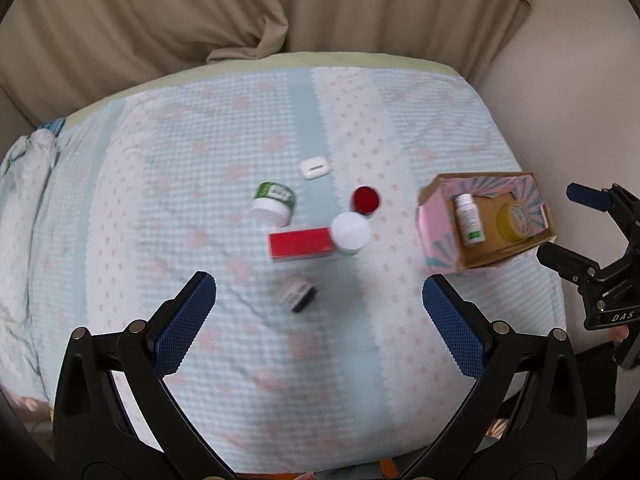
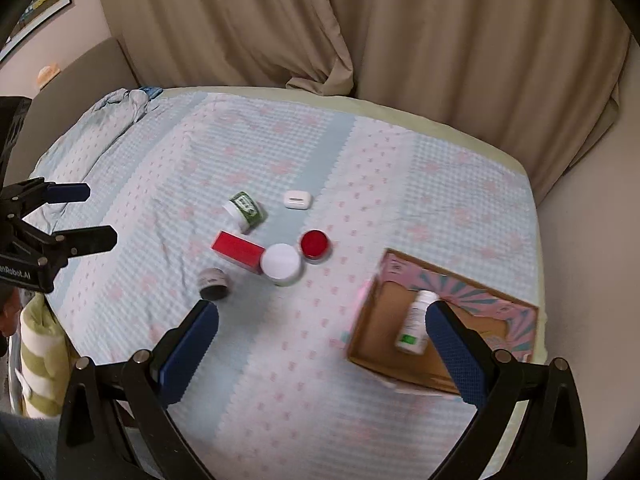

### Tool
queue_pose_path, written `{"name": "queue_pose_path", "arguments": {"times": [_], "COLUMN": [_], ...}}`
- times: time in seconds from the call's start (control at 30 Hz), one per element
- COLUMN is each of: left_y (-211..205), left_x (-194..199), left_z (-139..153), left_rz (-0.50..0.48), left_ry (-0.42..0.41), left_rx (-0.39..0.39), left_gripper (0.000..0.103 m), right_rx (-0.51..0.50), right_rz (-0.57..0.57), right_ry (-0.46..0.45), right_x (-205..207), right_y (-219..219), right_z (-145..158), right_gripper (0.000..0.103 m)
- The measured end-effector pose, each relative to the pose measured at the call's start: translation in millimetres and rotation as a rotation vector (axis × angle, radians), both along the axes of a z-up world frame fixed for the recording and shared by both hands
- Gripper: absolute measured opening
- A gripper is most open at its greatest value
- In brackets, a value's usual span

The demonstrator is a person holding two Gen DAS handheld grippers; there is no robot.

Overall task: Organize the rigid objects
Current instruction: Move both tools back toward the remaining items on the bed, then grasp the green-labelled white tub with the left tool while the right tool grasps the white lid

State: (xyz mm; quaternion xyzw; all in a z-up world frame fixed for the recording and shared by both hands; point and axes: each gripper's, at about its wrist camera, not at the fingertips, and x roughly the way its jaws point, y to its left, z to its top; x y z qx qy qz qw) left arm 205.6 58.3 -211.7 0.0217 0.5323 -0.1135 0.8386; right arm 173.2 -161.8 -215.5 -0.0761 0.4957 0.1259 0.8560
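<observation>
Loose items lie mid-bed: a red box [image 1: 300, 243] [image 2: 238, 251], a white-lidded jar [image 1: 351, 232] [image 2: 281, 263], a red-lidded jar [image 1: 365, 199] [image 2: 315, 243], a green-labelled jar on its side [image 1: 274, 202] [image 2: 246, 210], a white earbud case [image 1: 315, 168] [image 2: 297, 199] and a small dark jar [image 1: 298, 298] [image 2: 213, 283]. A pink cardboard box [image 1: 434, 216] [image 2: 370, 320] at the right holds a white bottle [image 1: 469, 219] [image 2: 416, 322] and a yellow jar [image 1: 516, 218]. My left gripper [image 1: 319, 308] [image 2: 88, 216] is open and empty above the dark jar. My right gripper [image 2: 322, 344] [image 1: 560, 224] is open and empty, beside the box.
The bed has a pale blue and pink dotted cover [image 1: 200, 160] [image 2: 400, 168]. Beige curtains [image 1: 320, 4] [image 2: 400, 20] hang behind it. Crumpled bedding [image 2: 108, 112] lies at the far left. A striped green towel [image 2: 40, 364] hangs off the near left edge.
</observation>
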Motion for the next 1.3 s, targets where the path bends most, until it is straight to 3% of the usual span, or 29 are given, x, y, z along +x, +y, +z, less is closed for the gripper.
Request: {"name": "queue_pose_path", "arguments": {"times": [0.2,0.37,0.67,0.87,1.13,1.3], "left_y": [41,57,45,27,13,8], "left_x": [30,74,154,206,235,240], "left_z": [-27,-67,-148,-215,-275,-295], "left_rz": [-0.043,-0.077,-0.092,-0.109,-0.127,-0.124], "left_ry": [0.021,0.077,0.178,0.274,0.371,0.402], "left_rx": [0.002,0.011,-0.001,0.035,0.064,0.080], "left_gripper": [0.103,0.103,0.103,0.103,0.103,0.102], "right_rx": [0.009,0.056,0.004,-0.073,-0.133,-0.110], "right_rz": [-0.048,-0.143,-0.212,-0.165,-0.074,0.009], "right_ry": [-0.002,0.002,0.028,0.093,0.194,0.277], "right_x": [8,22,53,77,114,132], "right_y": [39,56,68,76,85,85], "right_z": [-19,-45,-127,-185,-252,-278], "right_gripper": [0.103,0.103,0.103,0.103,0.103,0.090]}}
